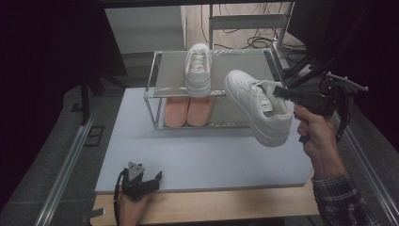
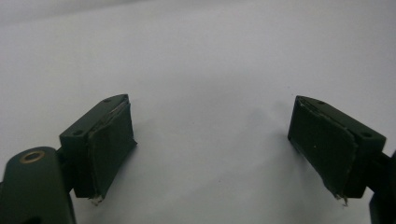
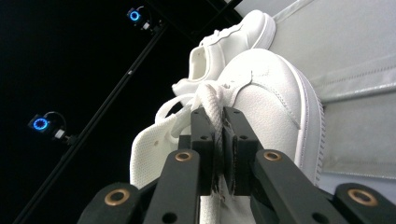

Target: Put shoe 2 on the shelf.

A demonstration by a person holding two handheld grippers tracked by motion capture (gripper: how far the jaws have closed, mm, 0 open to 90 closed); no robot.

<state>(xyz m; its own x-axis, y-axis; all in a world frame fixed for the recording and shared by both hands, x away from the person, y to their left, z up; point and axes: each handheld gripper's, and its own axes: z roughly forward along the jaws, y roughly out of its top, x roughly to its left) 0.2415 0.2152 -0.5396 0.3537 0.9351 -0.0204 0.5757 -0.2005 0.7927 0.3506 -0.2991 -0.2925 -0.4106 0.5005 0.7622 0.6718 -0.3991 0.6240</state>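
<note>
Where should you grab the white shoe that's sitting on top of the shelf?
Probably the collar at the heel of the white shoe on the rack. Its heel faces the near edge of the rack's top shelf, and the opening leaves a thin edge to pinch. Come from the front. The right gripper holds the other white shoe near its opening.

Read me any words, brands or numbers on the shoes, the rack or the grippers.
None can be read. The held white shoe has a small tag inside its collar, too blurred to read. The second white shoe, the rack and the pink slippers show no text.
</note>
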